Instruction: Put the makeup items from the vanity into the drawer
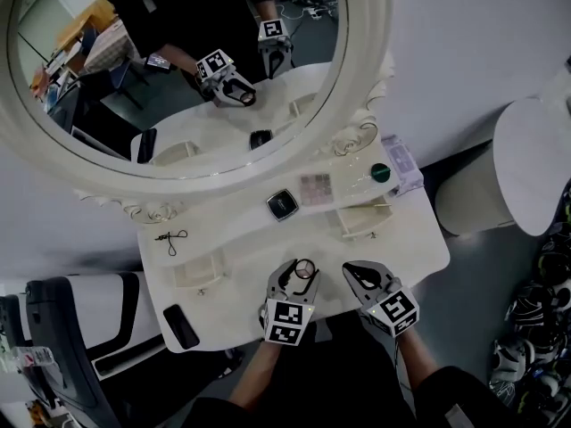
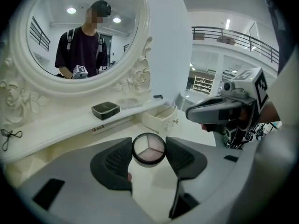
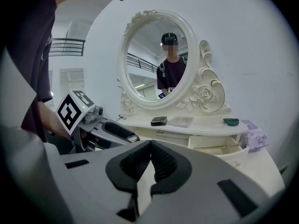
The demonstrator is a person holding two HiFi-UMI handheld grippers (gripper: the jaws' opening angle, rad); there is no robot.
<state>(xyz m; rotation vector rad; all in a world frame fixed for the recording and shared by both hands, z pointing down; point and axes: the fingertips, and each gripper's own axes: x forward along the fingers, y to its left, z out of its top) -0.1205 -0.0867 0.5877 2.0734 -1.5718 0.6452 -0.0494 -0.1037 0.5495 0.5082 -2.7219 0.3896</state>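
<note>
Closest to the person, the left gripper (image 1: 302, 273) is clamped on a small round compact with a black rim and three pale pinkish powder wedges (image 2: 148, 148). The compact is pinched by its edges between the two jaws and held just above the front edge of the white vanity table (image 1: 410, 248). Just to its right, the right gripper (image 1: 351, 268) is closed, its jaws pressed together with nothing between them, also over the table's front edge.

A flat black rectangular object (image 1: 181, 326) lies at the table's front left corner. Further back on the right, a small white drawer (image 1: 364, 224) stands pulled open under the raised shelf. A black wire eyelash curler (image 1: 171, 237) rests at the left end of that shelf.

Along the shelf, from the middle rightwards, sit a square black compact case (image 1: 282, 204), a clear flat palette with pinkish pans (image 1: 315, 188) just beside it, and a round dark green lid-like item (image 1: 381, 172). A lilac box (image 1: 401, 163) sits at the far right end.

Behind them rises the large oval mirror in its ornate white frame (image 1: 357, 78), showing the person's reflection with both grippers.
</note>
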